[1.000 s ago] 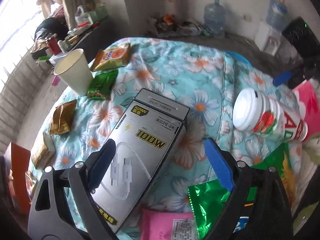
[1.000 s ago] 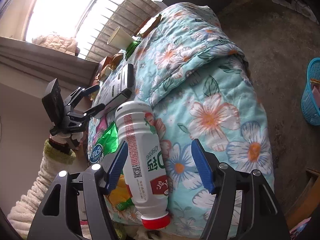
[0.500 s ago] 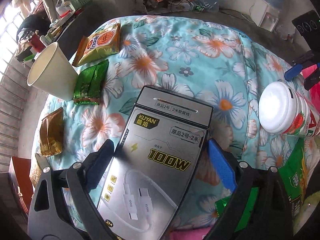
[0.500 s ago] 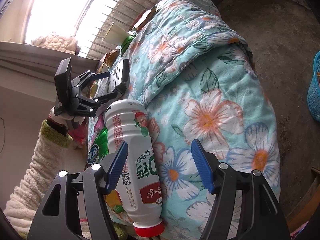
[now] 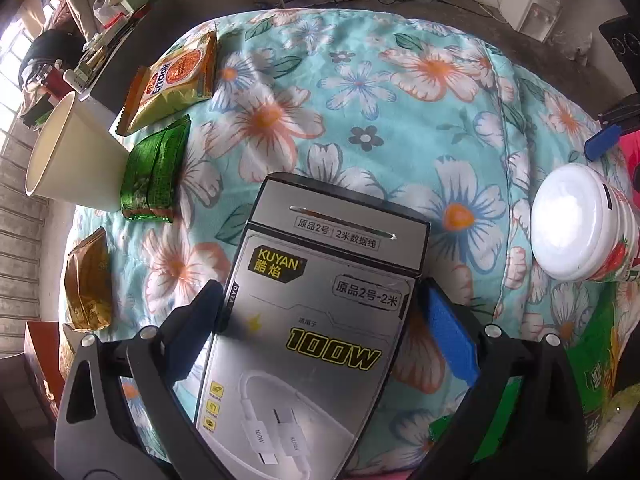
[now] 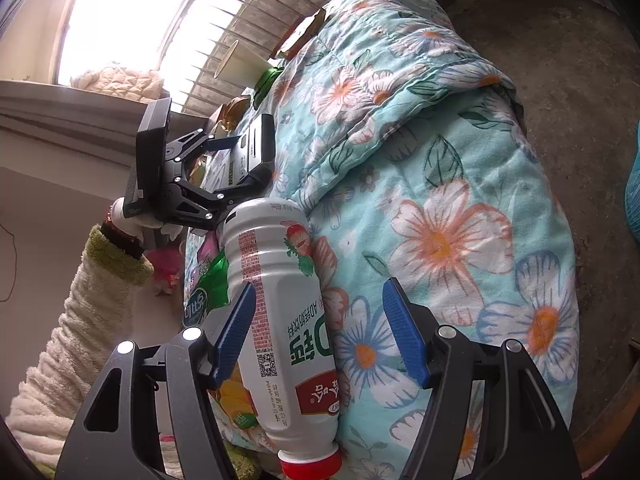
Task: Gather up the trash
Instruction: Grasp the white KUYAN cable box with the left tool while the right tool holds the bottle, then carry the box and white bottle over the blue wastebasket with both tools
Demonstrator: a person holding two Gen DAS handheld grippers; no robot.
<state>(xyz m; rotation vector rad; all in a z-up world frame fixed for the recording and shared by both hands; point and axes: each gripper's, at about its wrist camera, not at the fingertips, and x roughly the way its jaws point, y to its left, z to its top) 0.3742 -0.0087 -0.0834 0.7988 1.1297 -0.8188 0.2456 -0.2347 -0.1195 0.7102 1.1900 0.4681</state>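
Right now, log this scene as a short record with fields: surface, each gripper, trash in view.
surface: floral quilt
left gripper: jaws just opened wider, open astride the silver cable box, pads apart from its sides
right gripper: open, white drink bottle lying between its fingers, right pad clear of it
other trash: paper cup, orange snack packet, green wrapper, gold wrapper

- The cable box (image 5: 320,320) lies on the quilt (image 5: 400,92), at the middle of the left wrist view.
- At its 10 o'clock: a flat packet (image 5: 154,176), with the paper cup (image 5: 68,152) beside it.
- At 11 o'clock, farther off: a snack bag (image 5: 172,80).
- At 3 o'clock: the bottle (image 5: 580,224), on its side.
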